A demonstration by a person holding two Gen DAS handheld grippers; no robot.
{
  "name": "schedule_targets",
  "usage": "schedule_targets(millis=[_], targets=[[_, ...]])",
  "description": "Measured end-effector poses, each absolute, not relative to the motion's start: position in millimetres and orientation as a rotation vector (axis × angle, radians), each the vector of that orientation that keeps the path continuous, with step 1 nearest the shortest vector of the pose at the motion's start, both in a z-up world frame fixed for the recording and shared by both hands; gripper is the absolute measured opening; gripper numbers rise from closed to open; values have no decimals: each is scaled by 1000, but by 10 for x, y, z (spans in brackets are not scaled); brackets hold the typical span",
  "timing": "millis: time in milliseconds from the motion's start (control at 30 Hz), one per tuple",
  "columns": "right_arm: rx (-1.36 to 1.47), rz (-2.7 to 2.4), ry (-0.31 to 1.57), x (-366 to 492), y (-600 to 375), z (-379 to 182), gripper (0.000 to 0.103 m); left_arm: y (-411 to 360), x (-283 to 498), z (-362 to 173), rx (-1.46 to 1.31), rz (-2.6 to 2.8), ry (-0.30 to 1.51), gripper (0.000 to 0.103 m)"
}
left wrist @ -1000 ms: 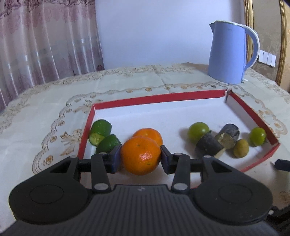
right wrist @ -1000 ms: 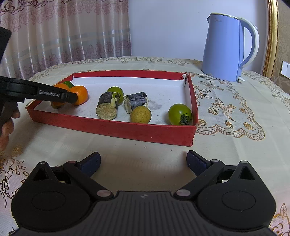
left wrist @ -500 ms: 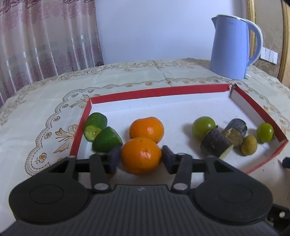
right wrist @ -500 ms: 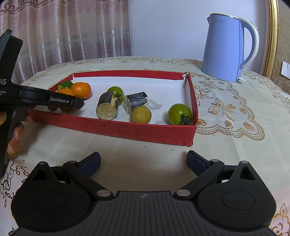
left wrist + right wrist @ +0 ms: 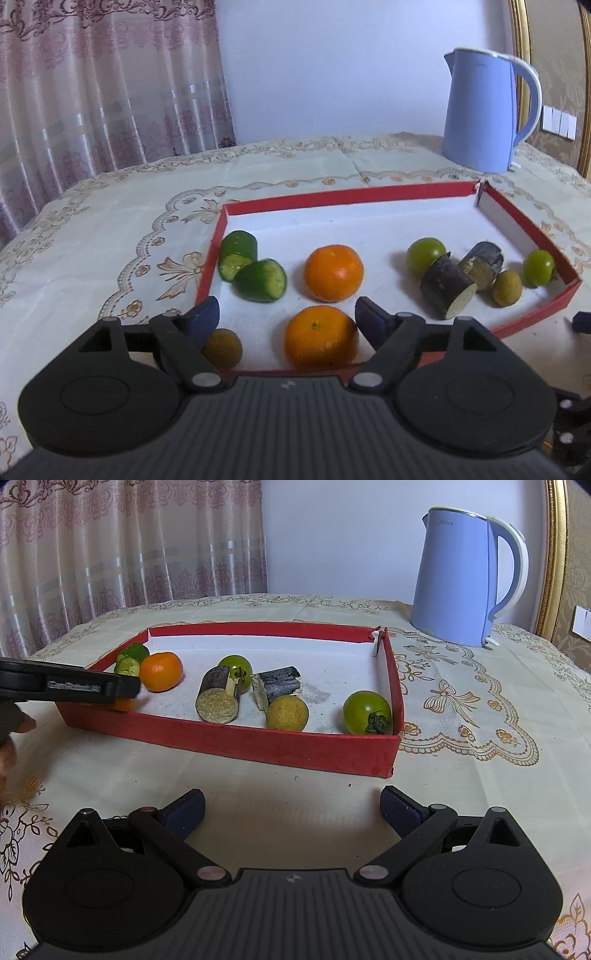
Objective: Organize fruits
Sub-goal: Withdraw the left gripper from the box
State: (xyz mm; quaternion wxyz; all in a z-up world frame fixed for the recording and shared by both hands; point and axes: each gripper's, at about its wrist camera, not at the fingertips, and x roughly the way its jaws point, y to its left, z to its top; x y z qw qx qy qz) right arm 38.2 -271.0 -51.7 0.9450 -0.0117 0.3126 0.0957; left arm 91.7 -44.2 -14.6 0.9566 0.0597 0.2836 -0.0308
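A red tray (image 5: 332,194) with a white floor holds the fruit. In the left wrist view my left gripper (image 5: 286,319) is open over the tray's near left corner, with an orange (image 5: 320,336) lying free between its fingers. A second orange (image 5: 333,272) sits behind it, and two green cucumber pieces (image 5: 255,271) lie to the left. A small yellow-brown fruit (image 5: 222,348) lies by the left finger. In the right wrist view my right gripper (image 5: 291,808) is open and empty on the cloth in front of the tray (image 5: 236,740).
At the tray's right end lie two dark cane pieces (image 5: 218,698), a green tomato (image 5: 366,712), another green tomato (image 5: 236,664) and a yellow fruit (image 5: 287,712). A blue kettle (image 5: 458,579) stands behind the tray. A curtain hangs behind the table.
My left gripper has opened and let go of the orange, which now rests on the tray floor. The gripper has drawn back and up a little. The right gripper has not moved.
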Motion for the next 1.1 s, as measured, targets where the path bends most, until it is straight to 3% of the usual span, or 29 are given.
schedule_targets(millis=[500, 1100], targets=[[96, 146, 552, 112, -2641, -262, 102, -341, 386, 119, 77, -74, 522, 94], [66, -47, 573, 175, -2234, -99, 102, -281, 174, 217, 42, -38, 524, 99]])
